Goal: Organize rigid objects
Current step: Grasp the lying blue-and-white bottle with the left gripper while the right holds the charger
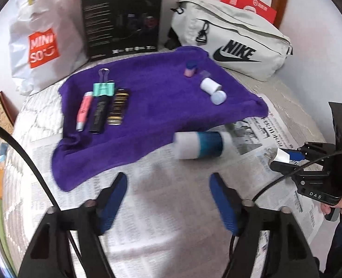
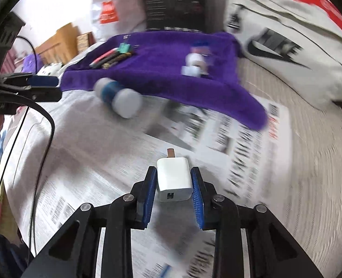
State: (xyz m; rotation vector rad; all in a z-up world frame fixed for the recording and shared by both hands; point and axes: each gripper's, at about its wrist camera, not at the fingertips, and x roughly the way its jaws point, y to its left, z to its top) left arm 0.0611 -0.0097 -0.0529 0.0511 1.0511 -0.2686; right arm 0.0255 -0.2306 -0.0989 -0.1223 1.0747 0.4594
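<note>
- Newspaper is covering the near surface; open room is lying between the grippers and the purple cloth, whose near edge is drooping over the paper.
- Far edge is being crowded by three bags and one black box.
- Left gripper is hanging wide, nothing between its pads.
- Right gripper is clamping one white charger.
- One blue-banded bottle is lying at the cloth's near edge; four items are sitting in a row far left.

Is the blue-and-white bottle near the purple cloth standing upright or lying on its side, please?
On its side. The blue-and-white bottle lies lengthwise on the newspaper by the purple cloth's edge.
</note>
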